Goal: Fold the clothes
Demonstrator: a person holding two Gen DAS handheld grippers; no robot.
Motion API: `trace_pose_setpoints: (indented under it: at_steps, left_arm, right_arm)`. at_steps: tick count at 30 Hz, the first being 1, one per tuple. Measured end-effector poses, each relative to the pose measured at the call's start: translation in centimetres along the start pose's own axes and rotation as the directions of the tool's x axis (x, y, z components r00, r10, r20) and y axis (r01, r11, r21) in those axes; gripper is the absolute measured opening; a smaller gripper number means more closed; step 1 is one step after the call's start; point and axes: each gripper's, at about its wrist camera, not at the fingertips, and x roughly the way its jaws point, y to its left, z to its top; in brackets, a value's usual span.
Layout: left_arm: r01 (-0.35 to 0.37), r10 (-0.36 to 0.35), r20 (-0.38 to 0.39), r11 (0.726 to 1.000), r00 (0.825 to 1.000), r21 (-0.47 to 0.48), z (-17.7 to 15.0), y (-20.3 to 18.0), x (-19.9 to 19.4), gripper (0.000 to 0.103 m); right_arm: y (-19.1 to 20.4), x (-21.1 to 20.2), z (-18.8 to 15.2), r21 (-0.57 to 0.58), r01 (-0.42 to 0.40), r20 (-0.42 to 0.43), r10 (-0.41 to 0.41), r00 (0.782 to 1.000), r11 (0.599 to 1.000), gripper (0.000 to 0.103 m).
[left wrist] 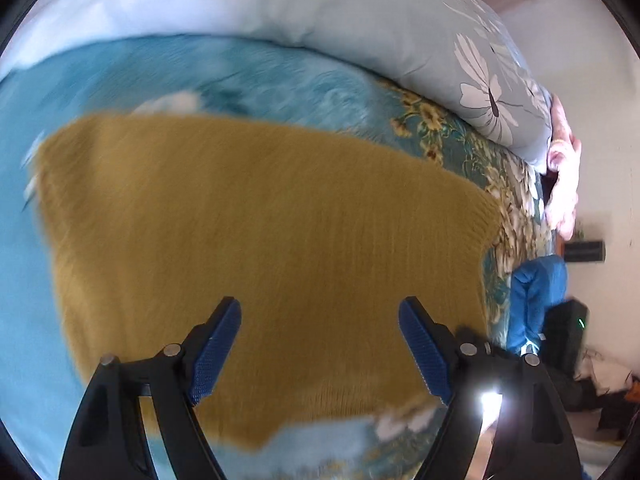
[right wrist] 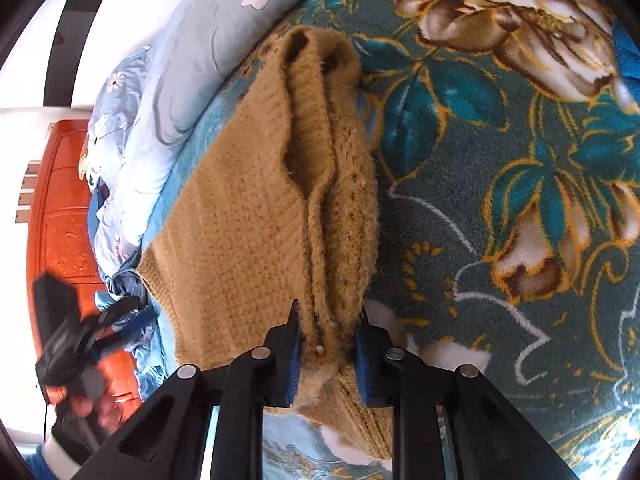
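Observation:
A mustard-yellow knitted sweater lies spread flat on a teal floral blanket. My left gripper hovers over its near part, jaws wide open and empty; this view is blurred. In the right wrist view my right gripper is shut on a bunched, folded edge of the sweater, which stretches away from the blue pads. The left gripper and the hand holding it show blurred at the left edge of the right wrist view.
A pale blue floral duvet is heaped along the far side of the bed. The blanket covers the bed to the right of the sweater. An orange wooden headboard stands at the left. A blue garment and dark bags are beside the bed.

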Motion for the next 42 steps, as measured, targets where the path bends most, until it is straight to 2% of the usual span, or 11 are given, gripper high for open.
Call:
trace_pose_setpoints:
  at_steps: [4, 6, 8, 12, 19, 21, 23, 26, 30, 36, 42]
  left_arm:
    - [0.005, -0.005, -0.003, 0.998, 1.0, 0.059, 3.4, -1.5, 2.2, 0.041]
    - [0.007, -0.007, 0.001, 0.998, 1.0, 0.056, 4.2, -1.8, 3.0, 0.014]
    - [0.012, -0.013, 0.013, 0.999, 1.0, 0.05, 4.6, -2.1, 3.6, 0.005]
    - [0.002, -0.002, 0.014, 0.999, 1.0, 0.053, 5.5, -2.4, 4.8, 0.004]
    - [-0.023, 0.023, -0.083, 1.0, 0.996, -0.006, 6.9, -1.8, 7.5, 0.004]
    - [0.029, -0.031, -0.07, 0.999, 0.997, -0.025, 7.1, -1.6, 6.1, 0.004]
    - [0.115, -0.115, 0.0, 0.993, 0.993, -0.031, 6.4, -0.9, 3.0, 0.004]
    - [0.184, -0.18, 0.079, 0.982, 0.98, -0.046, 3.8, 1.7, -1.8, 0.004]
    - [0.236, -0.213, 0.143, 0.957, 0.966, -0.168, -1.5, 8.3, -7.0, 0.004]
    - [0.277, -0.214, 0.2, 0.882, 0.956, -0.382, -9.2, 17.6, -10.7, 0.004]
    - [0.289, -0.216, 0.208, 0.845, 0.954, -0.451, -13.7, 22.5, -11.9, 0.004]
  right_arm:
    - [0.8, -0.7, -0.3, -0.014, 0.014, 0.02, -0.013, 1.0, 1.0, 0.023]
    - [1.1, -0.9, -0.4, -0.013, 0.021, 0.029, -0.02, 0.999, 1.0, 0.023]
    - [1.7, -0.8, -0.5, -0.01, 0.028, 0.039, -0.028, 0.999, 1.0, 0.023]
    - [2.5, -1.8, -0.7, -0.015, 0.027, 0.055, -0.027, 0.998, 1.0, 0.023]
    - [6.2, -3.2, -0.8, -0.049, 0.063, 0.079, -0.059, 0.995, 0.997, 0.022]
    - [7.7, -3.3, -0.8, -0.068, 0.081, 0.083, -0.075, 0.994, 0.994, 0.022]
    - [9.4, -3.7, -0.8, -0.098, 0.1, 0.088, -0.092, 0.992, 0.99, 0.022]
    - [12.6, -4.1, -1.2, -0.147, 0.127, 0.1, -0.113, 0.988, 0.981, 0.022]
    - [18.2, -3.7, -2.2, -0.258, 0.169, 0.109, -0.145, 0.983, 0.951, 0.022]
    - [25.7, 0.2, -4.6, -0.413, 0.19, 0.075, -0.174, 0.982, 0.891, 0.021]
    - [32.7, 7.1, -8.1, -0.599, 0.209, 0.012, -0.252, 0.968, 0.773, 0.021]
